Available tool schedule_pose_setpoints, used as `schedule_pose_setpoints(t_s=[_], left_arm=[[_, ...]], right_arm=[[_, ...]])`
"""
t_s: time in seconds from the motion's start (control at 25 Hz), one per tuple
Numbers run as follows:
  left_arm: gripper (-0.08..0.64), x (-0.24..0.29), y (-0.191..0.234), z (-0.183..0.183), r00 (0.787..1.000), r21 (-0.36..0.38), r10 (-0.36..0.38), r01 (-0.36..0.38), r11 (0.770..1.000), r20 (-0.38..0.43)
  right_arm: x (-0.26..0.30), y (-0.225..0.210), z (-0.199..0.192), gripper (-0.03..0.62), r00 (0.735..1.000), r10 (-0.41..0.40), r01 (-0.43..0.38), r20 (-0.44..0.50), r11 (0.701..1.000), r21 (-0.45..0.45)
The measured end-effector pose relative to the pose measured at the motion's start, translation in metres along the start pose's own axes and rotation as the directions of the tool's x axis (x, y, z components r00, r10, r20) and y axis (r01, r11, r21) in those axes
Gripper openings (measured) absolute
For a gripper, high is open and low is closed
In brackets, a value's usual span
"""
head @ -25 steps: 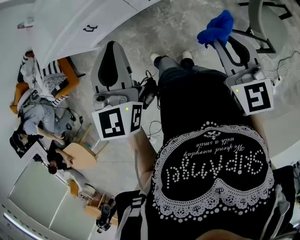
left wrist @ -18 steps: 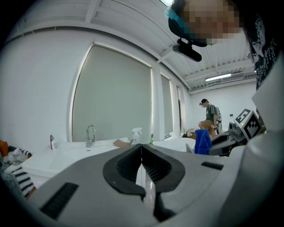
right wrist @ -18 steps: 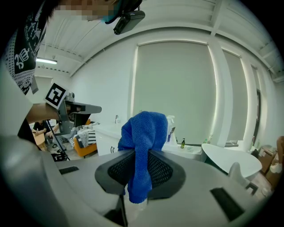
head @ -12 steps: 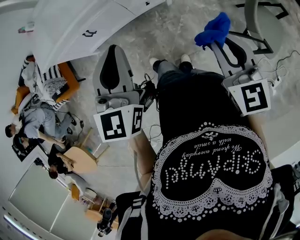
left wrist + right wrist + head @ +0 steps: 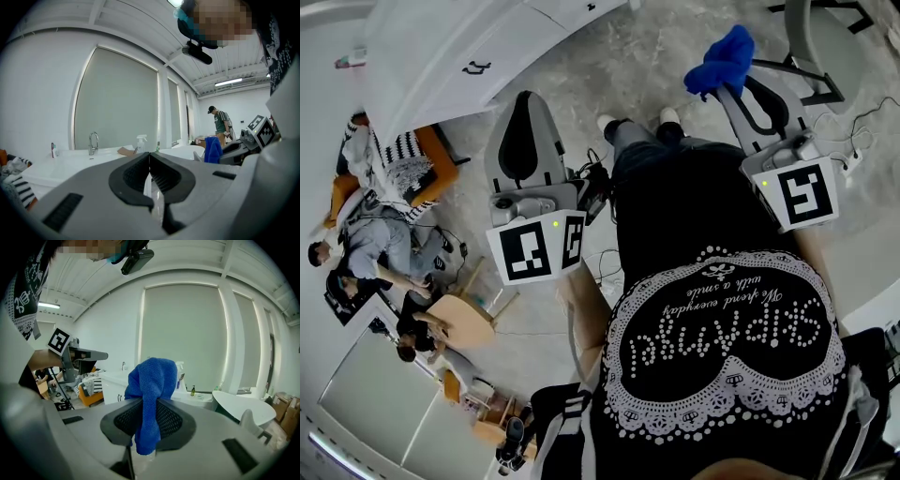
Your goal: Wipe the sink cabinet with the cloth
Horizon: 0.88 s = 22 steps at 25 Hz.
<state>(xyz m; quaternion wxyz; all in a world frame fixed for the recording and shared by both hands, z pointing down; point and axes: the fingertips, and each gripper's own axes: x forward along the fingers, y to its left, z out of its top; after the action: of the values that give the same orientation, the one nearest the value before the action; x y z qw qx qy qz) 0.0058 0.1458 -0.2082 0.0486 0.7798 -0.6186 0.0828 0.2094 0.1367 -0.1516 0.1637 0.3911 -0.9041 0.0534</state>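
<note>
the right gripper (image 5: 150,417) pinches the blue cloth (image 5: 153,380). the white sink cabinet (image 5: 459,42) sits ahead and to its left, nearer the left gripper (image 5: 525,103), whose jaws press together on nothing.

my black shirt (image 5: 727,328) carries white print, upside down in the head view: a small script line ending "with a smile", and beside it a large dotted word i can't read for certain. a strip of that print shows in the right gripper view, too cut off to read.
</note>
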Motion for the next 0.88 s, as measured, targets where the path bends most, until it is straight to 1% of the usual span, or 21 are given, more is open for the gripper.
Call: schedule_pose_setpoints(t_s=[0.52,0.88], left_arm=[[0.006,-0.0037,-0.0049,0.0011,1.0,0.002,0.009,-0.009,1.0,-0.003],[0.006,-0.0059,-0.0049,-0.0016,1.0,-0.004,0.023,-0.023,1.0,-0.009]], right_arm=[[-0.0006,0.0039,-0.0005,0.077,0.999,0.036,-0.036,-0.016,0.999,-0.028],[0.0005,0.0037,-0.0014,0.077,0.999,0.042,-0.042,-0.017,0.998,-0.039]])
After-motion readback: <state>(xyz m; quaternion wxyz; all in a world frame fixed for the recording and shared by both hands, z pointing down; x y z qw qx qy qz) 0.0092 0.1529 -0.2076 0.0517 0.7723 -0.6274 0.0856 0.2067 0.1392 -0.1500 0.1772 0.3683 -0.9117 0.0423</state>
